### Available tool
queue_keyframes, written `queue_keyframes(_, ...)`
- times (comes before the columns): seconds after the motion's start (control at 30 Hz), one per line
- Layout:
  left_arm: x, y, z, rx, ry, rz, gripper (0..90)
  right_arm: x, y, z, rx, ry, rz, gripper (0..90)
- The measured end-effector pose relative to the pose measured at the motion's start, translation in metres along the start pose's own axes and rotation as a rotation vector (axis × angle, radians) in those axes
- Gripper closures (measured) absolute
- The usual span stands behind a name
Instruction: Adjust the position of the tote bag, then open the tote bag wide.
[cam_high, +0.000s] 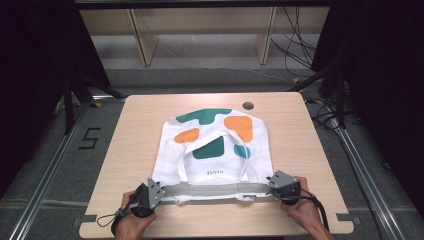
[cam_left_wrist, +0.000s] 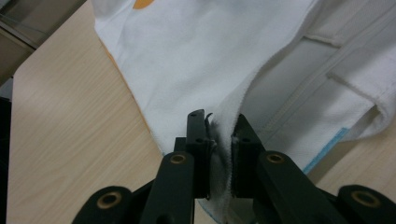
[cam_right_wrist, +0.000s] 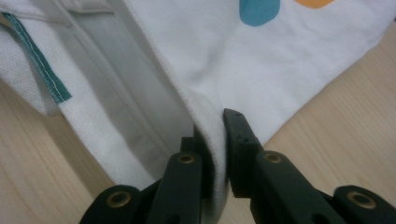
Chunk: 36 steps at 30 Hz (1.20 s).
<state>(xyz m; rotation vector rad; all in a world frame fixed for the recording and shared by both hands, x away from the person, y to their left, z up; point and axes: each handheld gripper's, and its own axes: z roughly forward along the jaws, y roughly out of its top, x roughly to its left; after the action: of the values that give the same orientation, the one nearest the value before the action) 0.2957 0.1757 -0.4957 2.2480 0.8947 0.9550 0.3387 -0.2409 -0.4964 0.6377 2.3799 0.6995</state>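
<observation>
The white tote bag (cam_high: 215, 150) lies in the middle of the table (cam_high: 130, 150). The left hand-held gripper (cam_high: 159, 191) clamps its lower left corner. The right hand-held gripper (cam_high: 272, 183) clamps its lower right corner.

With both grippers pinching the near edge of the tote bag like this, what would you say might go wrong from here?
1. The left gripper pinches only a thin fold of the tote bag at its edge; the fabric may slip out when lifted.
2. The right gripper also bites close to the hem, so one corner could drop first and the bag would hang skewed.
3. The loose handle lying on the bag could bunch into a fold.
</observation>
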Motion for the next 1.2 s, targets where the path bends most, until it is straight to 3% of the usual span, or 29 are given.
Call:
queue_keyframes(0.07, 0.0, 0.001, -0.002, -0.021, -0.002, 0.01, 82.7, 0.0, -0.001, -0.005, -0.014, -0.002, 0.019, 86.1)
queue_keyframes(0.23, 0.0, 0.001, -0.009, -0.07, -0.048, -0.024, 84.1, -0.004, -0.004, -0.027, -0.084, -0.013, 0.068, 86.1)
queue_keyframes(0.3, -0.001, 0.001, -0.009, -0.081, -0.075, -0.029, 83.9, -0.004, -0.005, -0.031, -0.098, -0.006, 0.067, 86.1)
queue_keyframes(0.33, 0.0, 0.001, -0.009, -0.08, -0.082, -0.032, 83.8, -0.004, -0.006, -0.032, -0.099, -0.008, 0.102, 86.0)
queue_keyframes(0.43, 0.001, 0.001, -0.01, -0.1, -0.113, -0.074, 83.6, -0.007, -0.008, -0.034, -0.115, -0.004, 0.114, 85.9)
queue_keyframes(0.57, 0.002, 0.005, -0.014, -0.113, -0.133, -0.08, 83.7, -0.009, -0.009, -0.039, -0.139, -0.006, 0.145, 85.9)
queue_keyframes(0.63, 0.003, 0.008, -0.016, -0.112, -0.124, -0.055, 84.0, -0.011, -0.01, -0.042, -0.162, -0.018, 0.148, 86.1)
queue_keyframes(0.77, 0.006, 0.011, -0.021, -0.138, -0.152, -0.098, 84.4, -0.014, -0.01, -0.045, -0.183, -0.032, 0.154, 86.3)
queue_keyframes(0.97, 0.008, 0.017, -0.026, -0.157, -0.12, -0.046, 85.5, -0.017, -0.008, -0.052, -0.214, -0.047, 0.154, 86.3)
queue_keyframes(1.07, 0.01, 0.018, -0.027, -0.177, -0.138, -0.072, 85.7, -0.018, -0.006, -0.056, -0.227, -0.044, 0.169, 86.3)
queue_keyframes(1.2, 0.013, 0.022, -0.03, -0.198, -0.133, -0.073, 86.0, -0.021, -0.002, -0.061, -0.254, -0.051, 0.182, 86.5)
